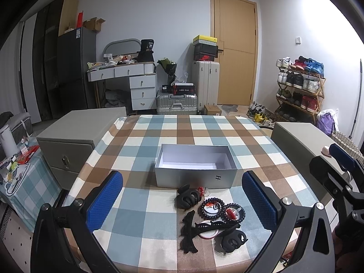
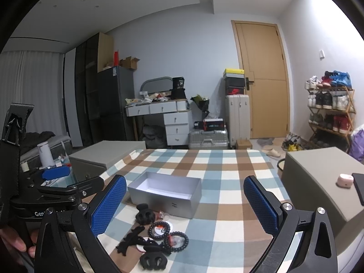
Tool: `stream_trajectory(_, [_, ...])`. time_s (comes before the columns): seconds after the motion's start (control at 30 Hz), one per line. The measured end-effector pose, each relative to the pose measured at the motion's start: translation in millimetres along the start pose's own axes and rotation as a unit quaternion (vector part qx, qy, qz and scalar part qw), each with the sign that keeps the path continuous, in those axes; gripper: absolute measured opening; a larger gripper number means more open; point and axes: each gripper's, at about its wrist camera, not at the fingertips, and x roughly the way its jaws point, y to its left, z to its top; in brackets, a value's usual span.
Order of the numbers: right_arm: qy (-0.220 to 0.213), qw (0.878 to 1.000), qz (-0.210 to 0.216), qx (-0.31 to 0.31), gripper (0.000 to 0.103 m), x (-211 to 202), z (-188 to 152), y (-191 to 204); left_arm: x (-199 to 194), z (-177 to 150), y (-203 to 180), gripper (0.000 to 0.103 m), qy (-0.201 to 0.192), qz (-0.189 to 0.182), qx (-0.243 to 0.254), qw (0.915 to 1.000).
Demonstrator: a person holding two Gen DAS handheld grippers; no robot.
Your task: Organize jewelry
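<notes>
An open grey box (image 1: 195,177) (image 2: 166,201) with a white inside stands on the checked tablecloth. In front of it lies a cluster of accessories: black claw clips (image 1: 187,197) (image 2: 145,215), beaded bracelets (image 1: 210,208) (image 2: 159,228) over round badges, a black comb-like clip (image 1: 187,232) (image 2: 129,242) and another claw clip (image 1: 232,238) (image 2: 153,260). My left gripper (image 1: 182,204) hovers open above the cluster, nothing between its blue pads. My right gripper (image 2: 185,207) is open too, held above and right of the items. The right gripper also shows at the right edge of the left wrist view (image 1: 336,170).
Grey storage cabinets (image 1: 77,134) (image 2: 318,182) flank the table on both sides; the right one carries a pink case (image 2: 344,180) and a dark phone (image 2: 359,187). A hand (image 2: 16,243) holds the left gripper. Suitcases, a dresser, a shoe rack and a door stand behind.
</notes>
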Motion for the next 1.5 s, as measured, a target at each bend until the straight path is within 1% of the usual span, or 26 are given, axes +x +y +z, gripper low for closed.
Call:
stream_trajectory(0.33, [-0.001, 1.0, 0.0, 0.0, 0.103, -0.7, -0.9, -0.9, -0.5, -2.2, -1.0, 0.102, 0.002, 0.001, 0.001, 1.0])
stream_trajectory(0.7, [-0.002, 1.0, 0.005, -0.004, 0.103, -2.5, 0.1, 0.5, 2.6, -0.3, 6.4, 0.102, 0.011, 0.006, -0.016, 0.9998])
stream_trajectory(1.07, [-0.004, 1.0, 0.006, -0.013, 0.103, -1.5, 0.6, 6.5, 1.9, -0.6, 9.2, 0.102, 0.013, 0.004, -0.019, 0.9997])
stream_trajectory(1.5, [0.002, 1.0, 0.021, -0.022, 0.103, 0.9, -5.2, 11.8, 4.9, -4.0, 13.7, 0.102, 0.017, 0.004, -0.022, 0.9996])
